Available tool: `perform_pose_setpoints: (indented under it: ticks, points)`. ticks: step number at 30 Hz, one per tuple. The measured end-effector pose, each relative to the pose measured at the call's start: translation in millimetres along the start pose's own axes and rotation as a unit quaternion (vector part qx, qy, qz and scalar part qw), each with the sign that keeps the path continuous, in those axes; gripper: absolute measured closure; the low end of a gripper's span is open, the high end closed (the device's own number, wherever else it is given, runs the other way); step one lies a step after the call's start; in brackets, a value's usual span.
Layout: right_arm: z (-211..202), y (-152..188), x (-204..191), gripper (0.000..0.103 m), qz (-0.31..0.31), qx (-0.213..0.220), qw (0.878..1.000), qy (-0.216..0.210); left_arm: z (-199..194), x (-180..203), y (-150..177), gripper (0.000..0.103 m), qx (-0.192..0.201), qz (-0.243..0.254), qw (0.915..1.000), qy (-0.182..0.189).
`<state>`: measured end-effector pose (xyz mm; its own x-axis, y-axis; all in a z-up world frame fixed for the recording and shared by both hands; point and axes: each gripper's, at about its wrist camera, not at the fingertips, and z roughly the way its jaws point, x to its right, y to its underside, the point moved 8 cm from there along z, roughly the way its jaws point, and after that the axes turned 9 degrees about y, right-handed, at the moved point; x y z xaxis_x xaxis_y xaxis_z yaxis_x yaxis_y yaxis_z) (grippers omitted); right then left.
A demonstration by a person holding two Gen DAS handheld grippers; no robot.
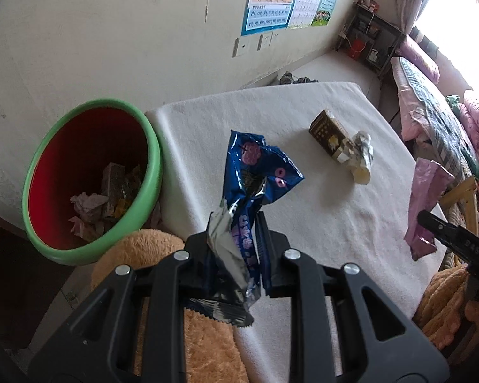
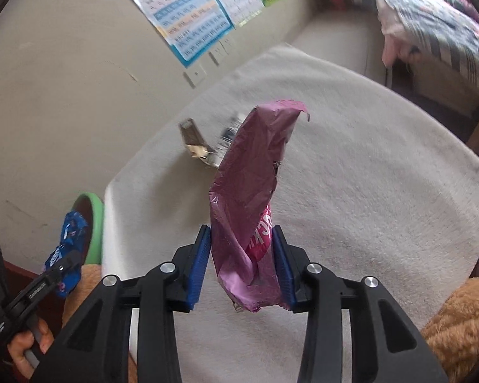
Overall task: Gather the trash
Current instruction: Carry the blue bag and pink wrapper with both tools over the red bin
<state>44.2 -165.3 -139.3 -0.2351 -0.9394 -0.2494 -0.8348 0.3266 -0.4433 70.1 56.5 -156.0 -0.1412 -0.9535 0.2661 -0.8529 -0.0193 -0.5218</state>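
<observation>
Clamped tight in the left gripper [image 1: 234,249] is a crumpled blue snack wrapper [image 1: 255,172], its silver inner foil showing at the pinch and its upper end standing free above the white cloth [image 1: 319,210] that covers the table. Jaws are nearly together, with only the film between them.

Beside the table's left edge stands a bin [image 1: 150,146] with a green rim and red inner wall. Contents observed at its bottom: crumpled pale paper and several dark and yellowish wrappers; individual items cannot be told apart further. It is partly filled, with most of the red wall exposed.

Remaining on the cloth, toward the far side: a small dark brown carton [image 1: 327,134] lying on its side, touching a crumpled whitish wad [image 1: 362,156].

Right gripper [image 2: 242,252]: blue pads on both sides of a purple-pink foil bag [image 2: 255,172], jaws closed onto its lower part, the bag lifted clear of the cloth and standing upright. A hand [image 2: 25,344] grips the left tool's handle at lower left of the right view.
</observation>
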Motion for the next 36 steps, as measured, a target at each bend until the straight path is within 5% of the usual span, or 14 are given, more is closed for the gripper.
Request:
perform_pose_setpoints:
  ticks: [15, 36]
  points:
    - [-31, -1, -73, 0.065, -0.063, 0.023, 0.997, -0.044, -30, -8, -15, 0.081, 0.034, 0.014, 0.9992, -0.014]
    - [-15, 9, -147, 0.065, -0.138, 0.001, 0.988, -0.075, -45, -71, -16, 0.081, 0.049, -0.047, 0.9969, -0.039]
